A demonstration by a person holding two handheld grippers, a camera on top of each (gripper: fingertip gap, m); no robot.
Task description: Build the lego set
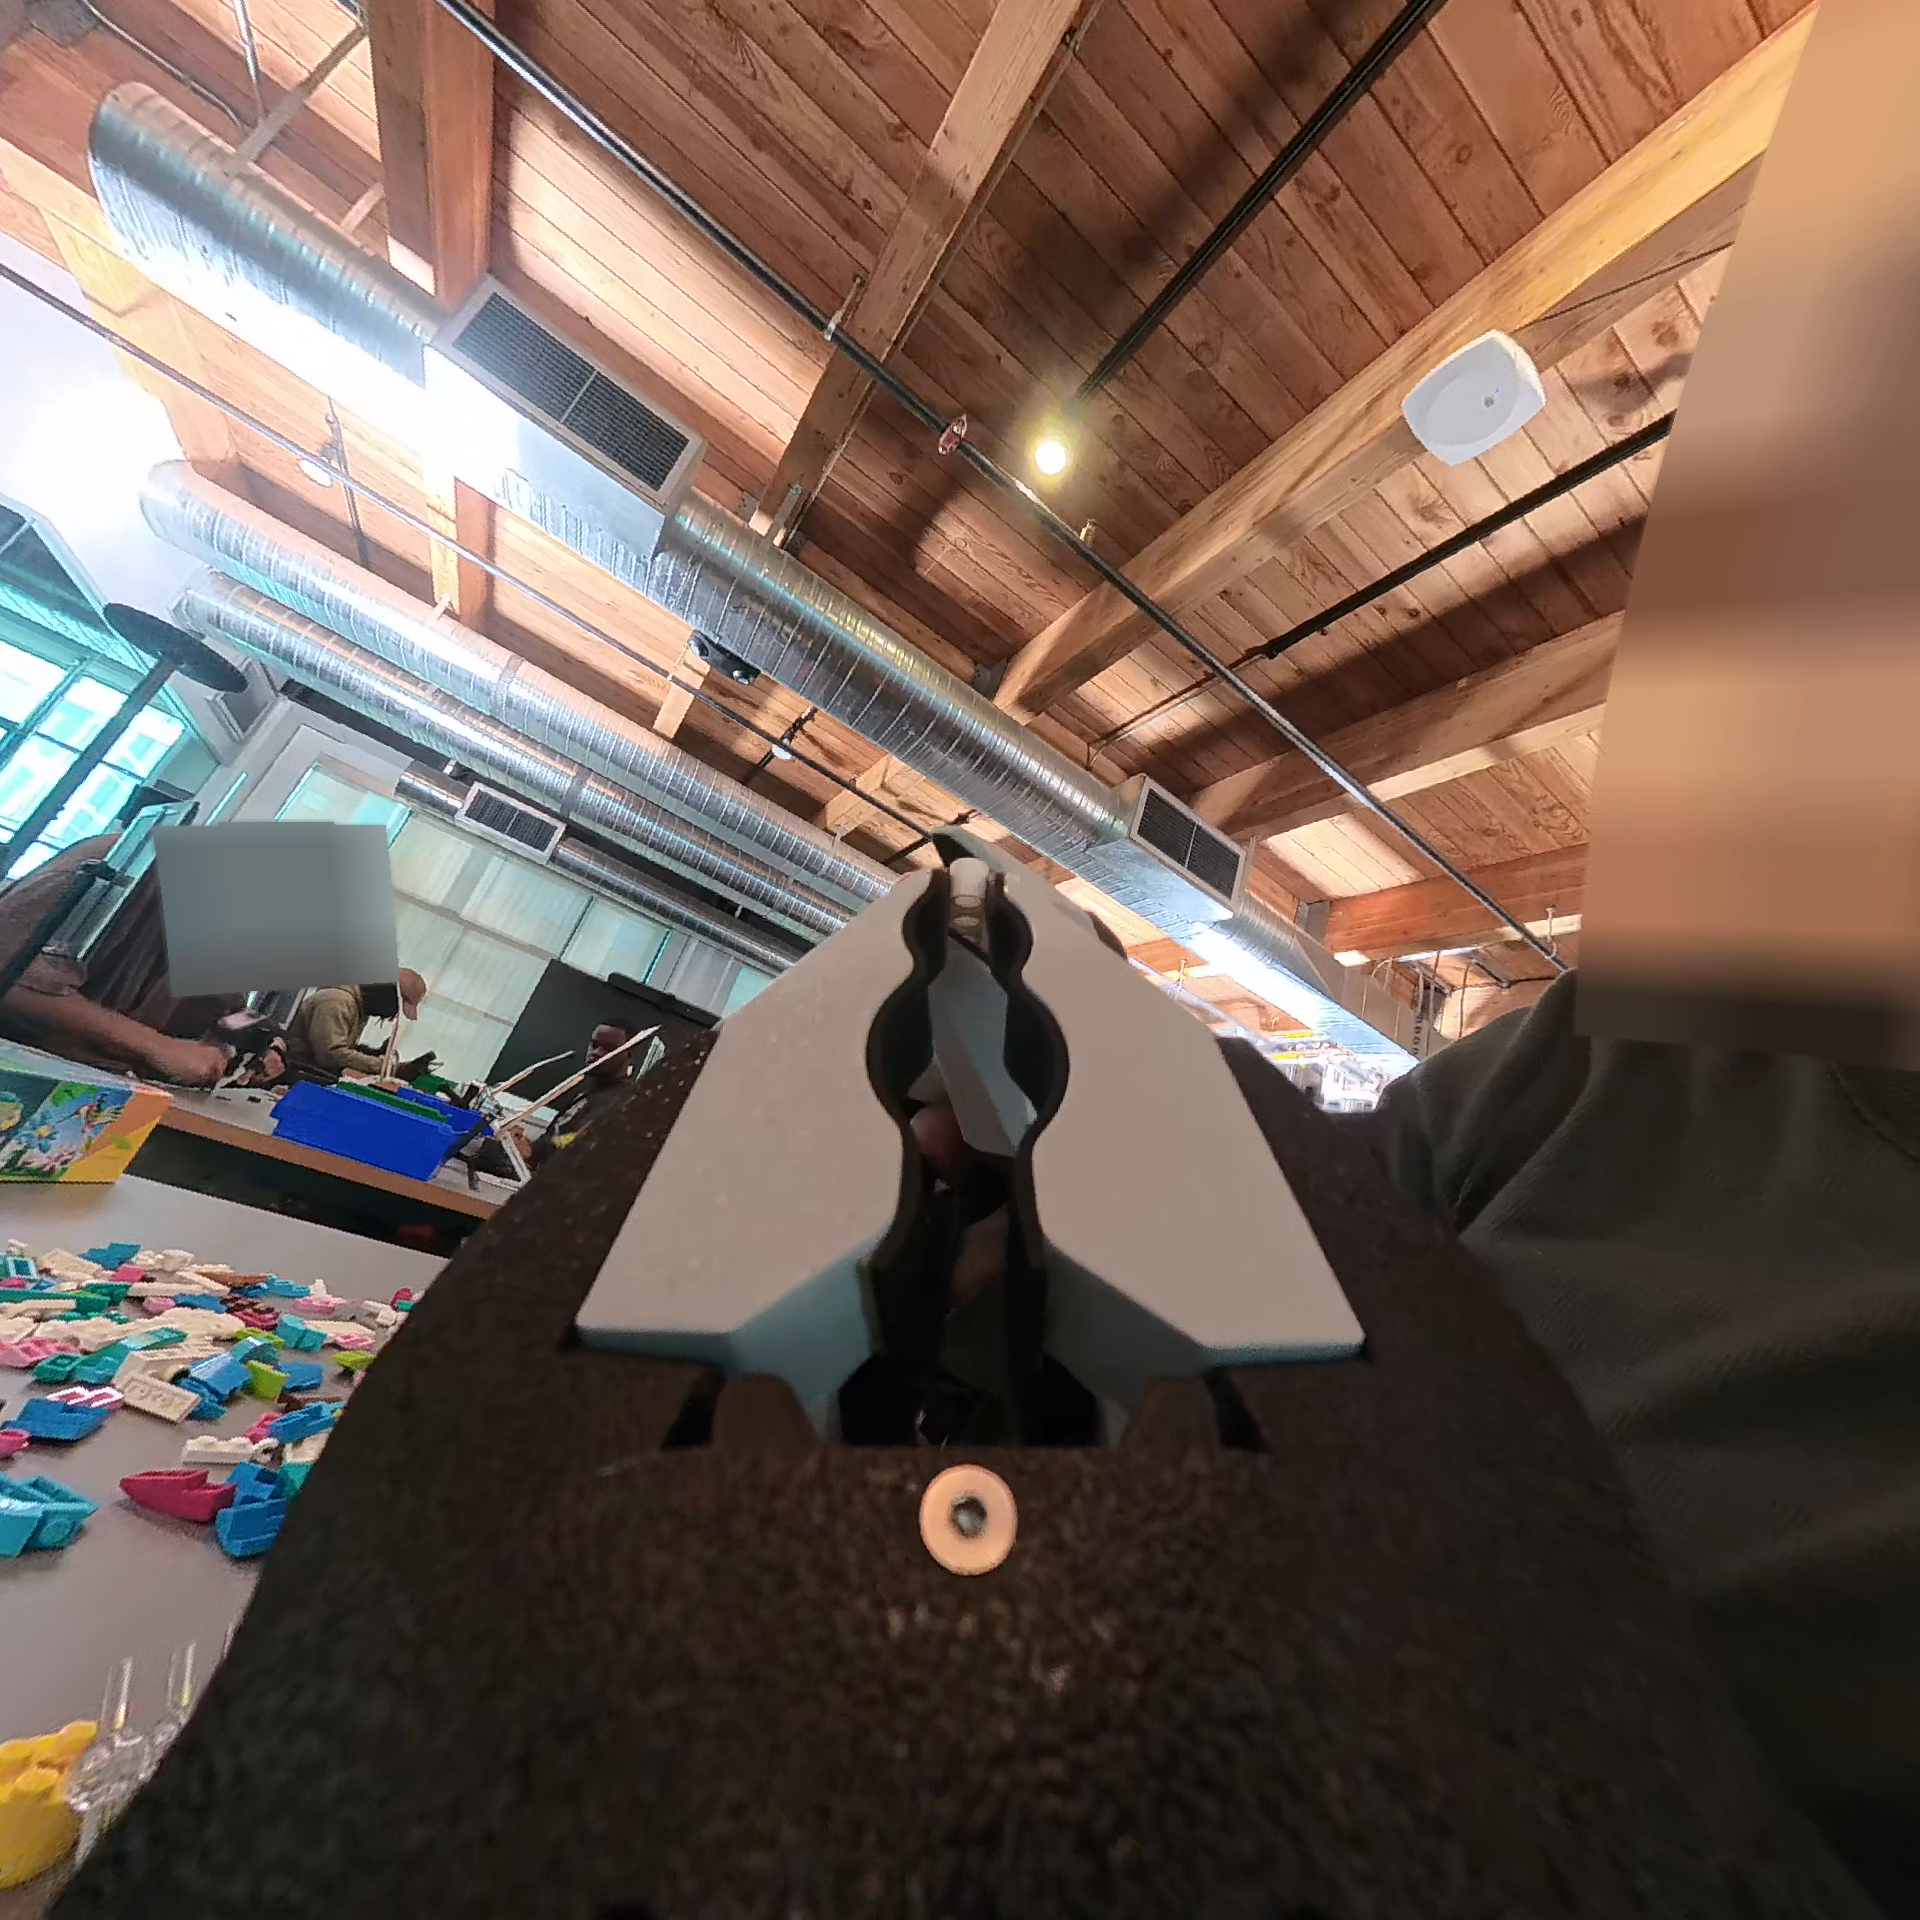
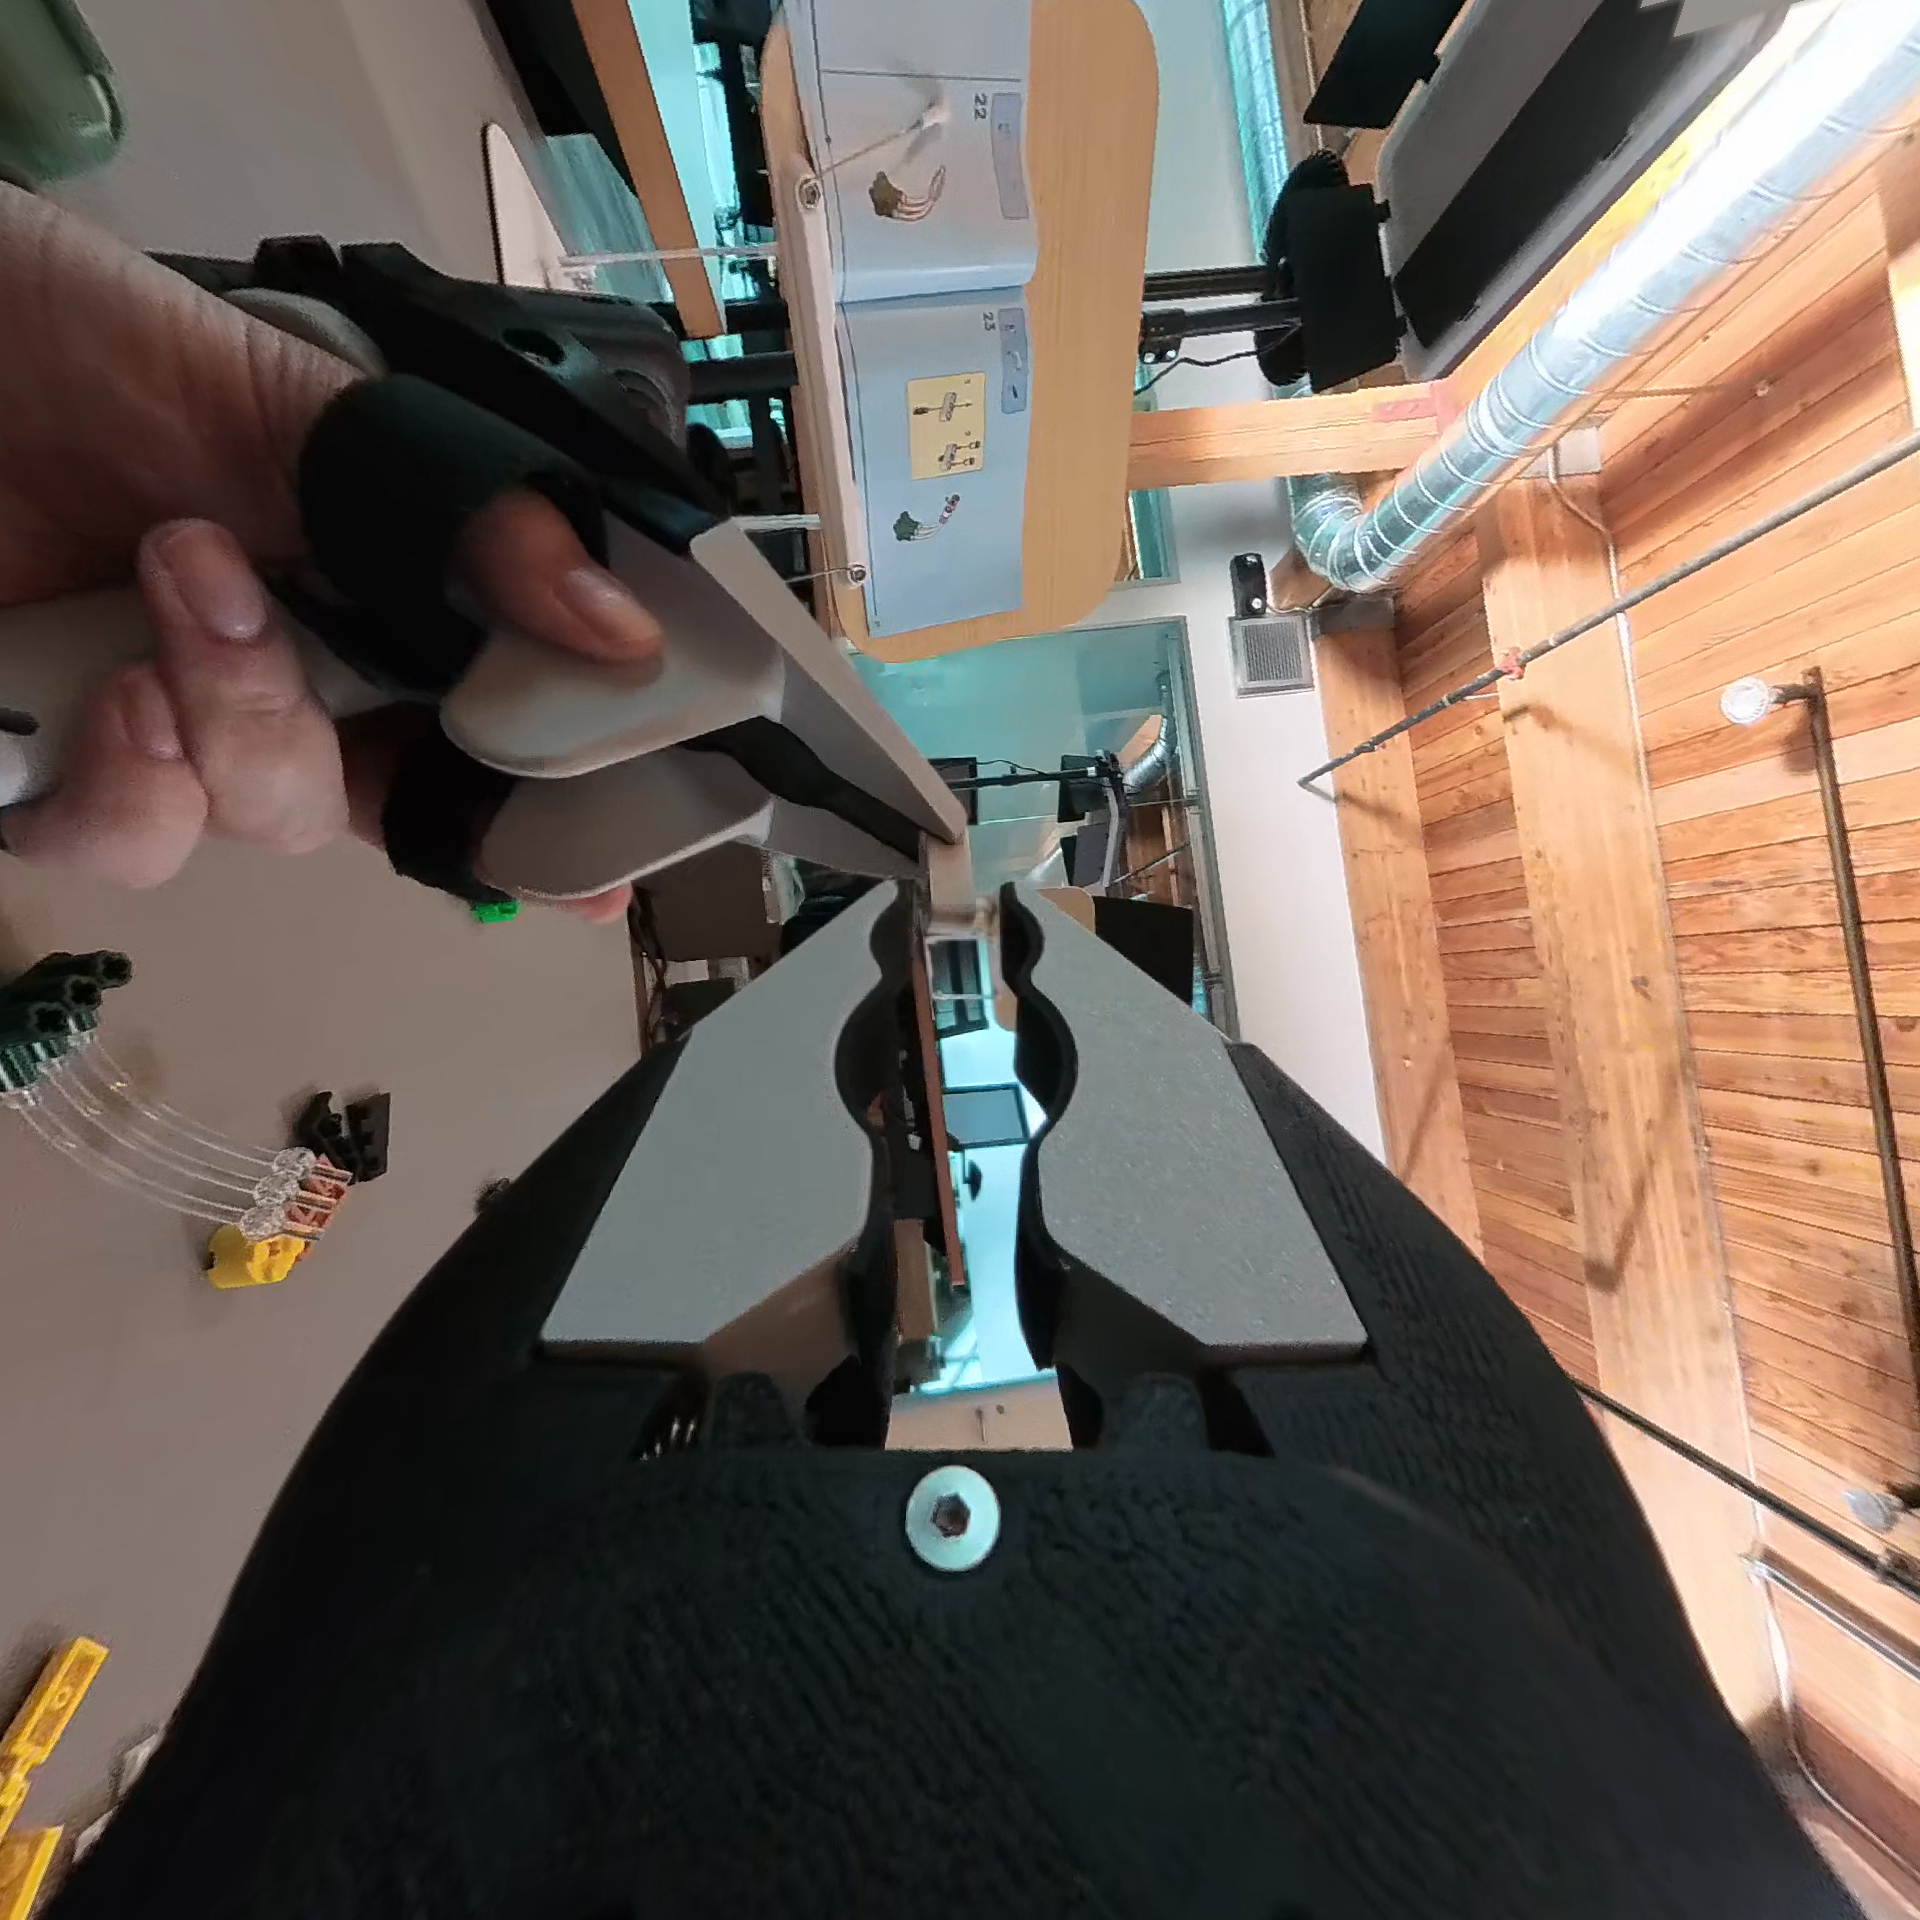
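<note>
Left gripper (image 1: 966, 883): its two grey fingers are drawn nearly together at the tips and pinch a small white peg (image 1: 966, 881). The peg's long axis runs along the fingers, its free end pointing out past the tips toward the wooden ceiling (image 1: 1195, 260). In the right wrist view, the same gripper (image 2: 940, 836) comes in from the left, gripped by a person's hand (image 2: 208, 644) in a black fingerless glove, with the peg (image 2: 951, 873) projecting from its tips.

Right gripper (image 2: 961, 914): its fingers stand slightly apart, the tips flanking a small clear piece (image 2: 961, 920) at the end of the peg. Whether the pads actually press on that piece cannot be told. The two grippers meet tip to tip, raised above the table (image 2: 312, 1403).

On the table, left of the right gripper, lies one assembly (image 2: 166, 1143): a dark green block, three clear curved rods, each ending in a clear round piece, by a yellow brick. One small black piece (image 2: 348, 1132) sits just beside the rod ends, and one bright green brick (image 2: 494, 911) lies nearer the left gripper. Beyond the grippers, one open instruction booklet (image 2: 935, 343) rests on a wooden stand.

In the left wrist view, a scatter of loose bricks (image 1: 156, 1371), too many to count, in blue, teal, pink and white, covers the table to the left of the gripper. One blue bin (image 1: 374, 1127) sits on a farther table.
</note>
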